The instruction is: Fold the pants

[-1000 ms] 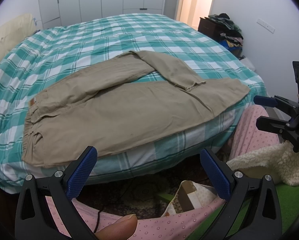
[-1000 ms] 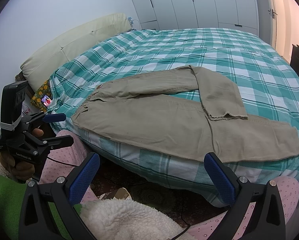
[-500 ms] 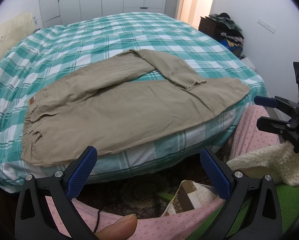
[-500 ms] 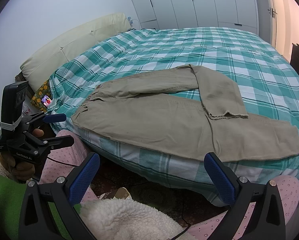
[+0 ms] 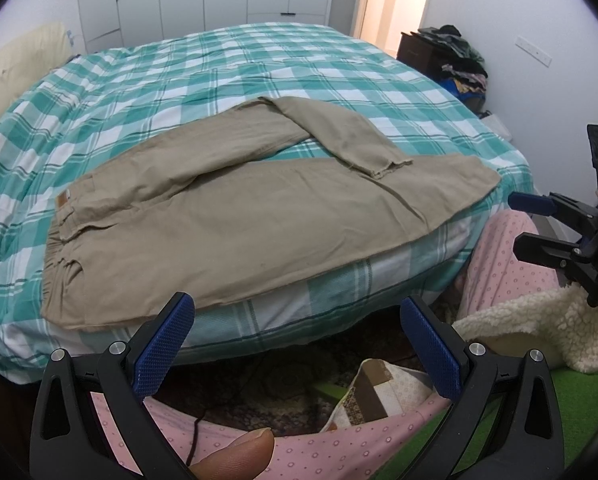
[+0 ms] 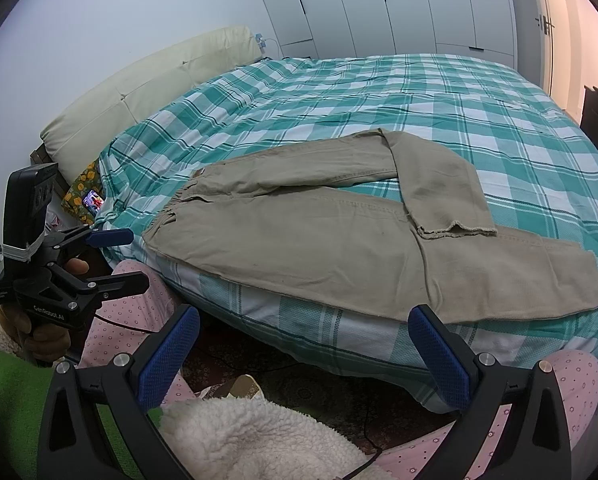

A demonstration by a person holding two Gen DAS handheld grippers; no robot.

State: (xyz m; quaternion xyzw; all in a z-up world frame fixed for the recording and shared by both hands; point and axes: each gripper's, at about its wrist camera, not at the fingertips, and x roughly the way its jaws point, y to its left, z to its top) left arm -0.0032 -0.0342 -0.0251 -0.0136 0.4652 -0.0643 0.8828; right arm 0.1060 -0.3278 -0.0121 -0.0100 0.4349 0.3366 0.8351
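Soft, floppy khaki pants (image 5: 227,232) on bed (image 5: 259,64), light enough. Both claws (image 5: 295,344) (image 6: 303,344) wide, empty. Best pinched at frayed cuff (image 6: 455,229).

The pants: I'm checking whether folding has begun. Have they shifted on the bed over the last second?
No. The pants lie as before against the plaid bedspread, far leg doubled over the near one; neither hand-held gripper touches them.

khaki pants (image 5: 227,224) lie spread on checked bed (image 5: 259,64), tongs (image 5: 295,344) open.
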